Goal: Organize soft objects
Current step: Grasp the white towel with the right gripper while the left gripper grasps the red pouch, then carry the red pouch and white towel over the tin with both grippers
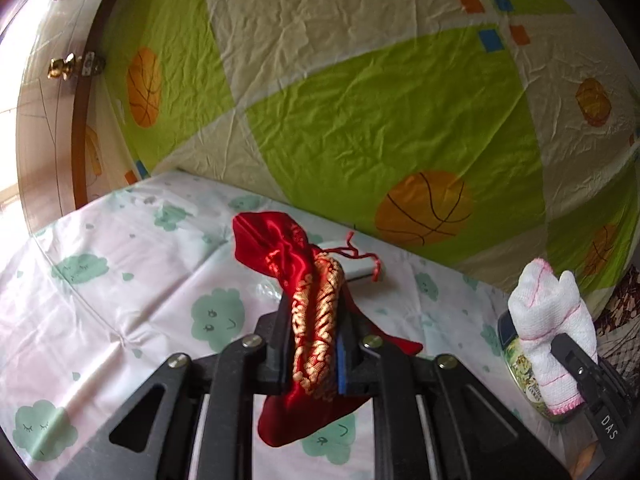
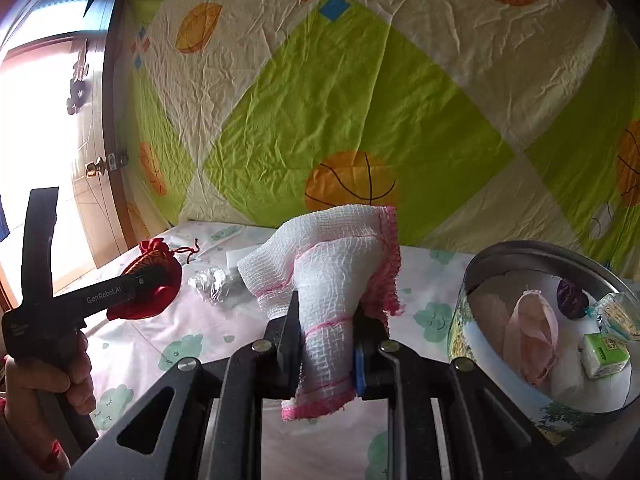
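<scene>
My left gripper [image 1: 316,320] is shut on a red satin drawstring pouch [image 1: 276,248] with gold embroidery; the pouch hangs off the table between the pads, its cord trailing right. In the right wrist view the same pouch [image 2: 150,268] shows in the left gripper [image 2: 154,284], held by a hand at the far left. My right gripper [image 2: 326,320] is shut on a white gauze cloth [image 2: 332,256] with pink stitched edges, lifted above the table. That cloth [image 1: 548,320] also appears at the right of the left wrist view. A round metal tin [image 2: 480,272] stands to the right.
The tin holds a pink fabric piece [image 2: 532,336], a purple item [image 2: 572,298] and a green tissue pack [image 2: 604,354]. A crumpled clear wrapper [image 2: 212,282] and a white block [image 1: 360,270] lie on the cloud-print tablecloth [image 1: 120,300]. A basketball-print sheet [image 1: 360,100] hangs behind; a door [image 1: 44,120] is left.
</scene>
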Available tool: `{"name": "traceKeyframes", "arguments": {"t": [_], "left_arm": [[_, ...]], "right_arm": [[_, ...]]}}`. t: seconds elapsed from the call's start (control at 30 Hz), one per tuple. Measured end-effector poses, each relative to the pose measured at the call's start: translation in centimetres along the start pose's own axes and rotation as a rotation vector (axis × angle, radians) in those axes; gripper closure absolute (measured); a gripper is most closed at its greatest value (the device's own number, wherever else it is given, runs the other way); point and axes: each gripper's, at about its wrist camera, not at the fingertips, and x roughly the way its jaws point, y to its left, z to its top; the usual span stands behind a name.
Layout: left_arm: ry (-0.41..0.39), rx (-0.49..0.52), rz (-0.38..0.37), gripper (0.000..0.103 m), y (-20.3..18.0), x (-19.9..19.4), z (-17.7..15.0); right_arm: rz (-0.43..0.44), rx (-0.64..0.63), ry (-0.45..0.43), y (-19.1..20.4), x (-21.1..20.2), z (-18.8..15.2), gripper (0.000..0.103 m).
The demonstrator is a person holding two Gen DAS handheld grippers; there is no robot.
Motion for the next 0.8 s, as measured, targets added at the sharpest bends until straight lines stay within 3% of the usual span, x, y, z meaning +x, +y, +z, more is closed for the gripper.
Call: {"name": "traceKeyframes", "arguments": {"t": [0.13,0.37,0.8], "left_arm": [[-0.090,-0.034,0.026,0.089,0.4,-1.4,0.5],[-0.085,-0.014,0.042,0.089,-1.0,-1.4,-0.1],[-0.088,0.159,-0.126,0.089,-12.5,-2.1,-1.2]], "right_arm": [[-0.018,0.006,-0.047,-0.2,-1.1,0.6,0.082],[-0.051,-0.029,-0.086,-0.8,-2.2,0.6,0.082],[-0.139,-0.039,-0.155,-5.3,-4.9,0.7,0.082]]}}
